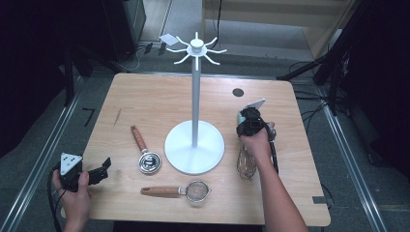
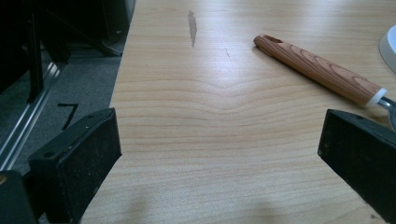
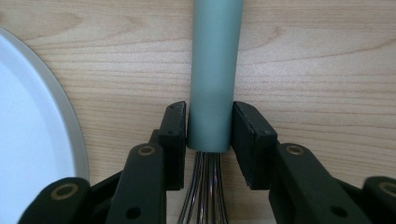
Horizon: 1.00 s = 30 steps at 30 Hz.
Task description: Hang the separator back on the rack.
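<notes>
Whisk handle between right gripper fingers.

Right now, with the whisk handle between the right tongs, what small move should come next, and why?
Probably lift the right tongs straight up a little. Their jaws already sit against both sides of the whisk handle just above the wires, and it still lies on the table beside the white stand, whose hooks are empty.

The white stand rises at the table's centre, blocking passage across. Near-left of it lie a measuring spoon and a strainer; a whisk lies just right. The far-left tabletop lies bare, as does the far-right corner.
</notes>
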{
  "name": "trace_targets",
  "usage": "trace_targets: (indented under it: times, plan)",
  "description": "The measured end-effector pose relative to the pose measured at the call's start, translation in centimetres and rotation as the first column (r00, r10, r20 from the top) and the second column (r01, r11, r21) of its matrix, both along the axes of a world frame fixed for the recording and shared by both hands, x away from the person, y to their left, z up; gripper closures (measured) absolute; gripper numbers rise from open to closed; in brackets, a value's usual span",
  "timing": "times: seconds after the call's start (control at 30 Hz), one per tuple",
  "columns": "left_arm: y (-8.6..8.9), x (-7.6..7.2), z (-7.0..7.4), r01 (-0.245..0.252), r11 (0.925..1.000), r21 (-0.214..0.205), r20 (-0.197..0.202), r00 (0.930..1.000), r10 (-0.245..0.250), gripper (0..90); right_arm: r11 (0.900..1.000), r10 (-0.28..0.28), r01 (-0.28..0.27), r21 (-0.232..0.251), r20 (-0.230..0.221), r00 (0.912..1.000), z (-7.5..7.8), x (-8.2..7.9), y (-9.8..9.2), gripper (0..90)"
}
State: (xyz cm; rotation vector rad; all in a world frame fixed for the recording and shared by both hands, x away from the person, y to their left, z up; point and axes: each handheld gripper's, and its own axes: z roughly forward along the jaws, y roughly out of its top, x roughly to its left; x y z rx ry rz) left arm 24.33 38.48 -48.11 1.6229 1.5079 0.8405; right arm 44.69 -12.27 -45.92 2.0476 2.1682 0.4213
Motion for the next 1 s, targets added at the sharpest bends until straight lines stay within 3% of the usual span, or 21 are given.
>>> trace_targets:
  times: [0.1, 0.33, 0.43, 1.0]
  plan:
    - [0.0, 0.0, 0.0, 0.000, 1.0000, 0.001, -0.001, 1.0000, 0.000, 0.0, 1.0000, -0.004, 0.004, -0.003, -0.015, 0.9999, -0.3, 0.1, 0.2, 65.5]
    - [0.0, 0.0, 0.0, -0.002, 1.0000, 0.002, 0.001, 1.0000, 0.002, 0.0, 0.9976, 0.017, -0.018, -0.067, -0.013, 0.9998, -0.5, 0.0, 0.8, 68.3]
    - [-0.1, 0.0, 0.0, -0.001, 1.0000, 0.002, 0.001, 1.0000, 0.001, 0.0, 0.9966, 0.022, -0.026, -0.079, -0.051, 0.9984, -0.4, 0.2, 1.0, 68.5]
    - [-0.1, 0.0, 0.0, 0.001, 1.0000, 0.007, -0.001, 1.0000, -0.001, 0.0, 0.9969, 0.009, -0.016, -0.077, -0.089, 0.9959, -0.3, 1.2, 1.3, 70.0]
